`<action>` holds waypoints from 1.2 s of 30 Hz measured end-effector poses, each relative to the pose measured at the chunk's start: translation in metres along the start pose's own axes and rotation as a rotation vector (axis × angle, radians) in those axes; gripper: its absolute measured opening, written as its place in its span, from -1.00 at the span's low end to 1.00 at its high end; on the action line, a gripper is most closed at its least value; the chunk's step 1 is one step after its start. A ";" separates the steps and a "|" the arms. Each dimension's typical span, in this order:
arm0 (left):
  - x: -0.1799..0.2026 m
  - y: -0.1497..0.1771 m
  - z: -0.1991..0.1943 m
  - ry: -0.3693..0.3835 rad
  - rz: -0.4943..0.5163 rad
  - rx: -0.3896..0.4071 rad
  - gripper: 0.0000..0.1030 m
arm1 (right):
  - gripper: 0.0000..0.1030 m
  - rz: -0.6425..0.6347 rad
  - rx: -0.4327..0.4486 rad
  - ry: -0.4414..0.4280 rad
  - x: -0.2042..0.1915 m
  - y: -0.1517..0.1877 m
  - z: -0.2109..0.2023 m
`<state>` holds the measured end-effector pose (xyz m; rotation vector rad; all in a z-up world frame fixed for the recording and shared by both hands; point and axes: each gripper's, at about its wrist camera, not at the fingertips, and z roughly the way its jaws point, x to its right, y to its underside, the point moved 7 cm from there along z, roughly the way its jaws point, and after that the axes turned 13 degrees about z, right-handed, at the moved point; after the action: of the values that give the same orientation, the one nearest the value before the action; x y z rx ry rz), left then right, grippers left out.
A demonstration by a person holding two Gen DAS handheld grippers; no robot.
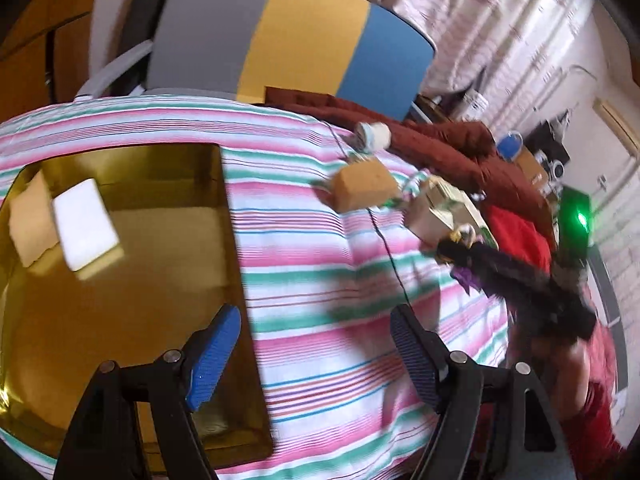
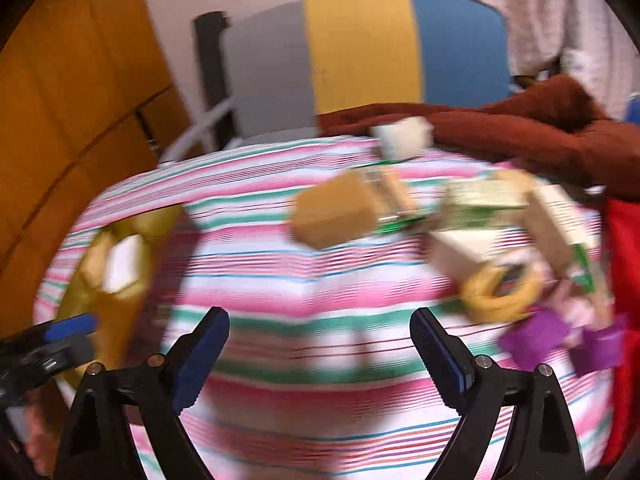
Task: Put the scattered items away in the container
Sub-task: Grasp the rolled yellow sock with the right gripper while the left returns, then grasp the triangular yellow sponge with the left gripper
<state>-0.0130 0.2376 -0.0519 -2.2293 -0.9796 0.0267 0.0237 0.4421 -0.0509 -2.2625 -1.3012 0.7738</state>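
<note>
Left wrist view is showing the left gripper (image 1: 316,356) hovering with fingers apart and empty beside the gold container (image 1: 120,272), which is already holding two pale blocks. The right gripper (image 2: 320,356), fingers also apart, is facing the tan sponge block (image 2: 336,216) lying on the striped surface (image 2: 300,400); it is looking light and squashy, so pinching across its short sides seems best.

Container (image 1: 120,280) on cloth (image 1: 320,340), left side; 2 blocks (image 1: 84,224) inside. Scattered boxes (image 2: 472,208), tape roll (image 2: 500,292) to right. Chair (image 2: 360,68) behind.
</note>
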 end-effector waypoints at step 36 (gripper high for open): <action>0.057 -0.103 0.124 -0.033 0.412 -0.093 0.69 | -0.10 0.146 -0.193 0.038 0.102 -0.013 0.062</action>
<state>-0.0727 0.3967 -0.0708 -2.4878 -0.5322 0.2069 0.0170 0.5431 -0.1163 -2.5353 -1.2513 0.6757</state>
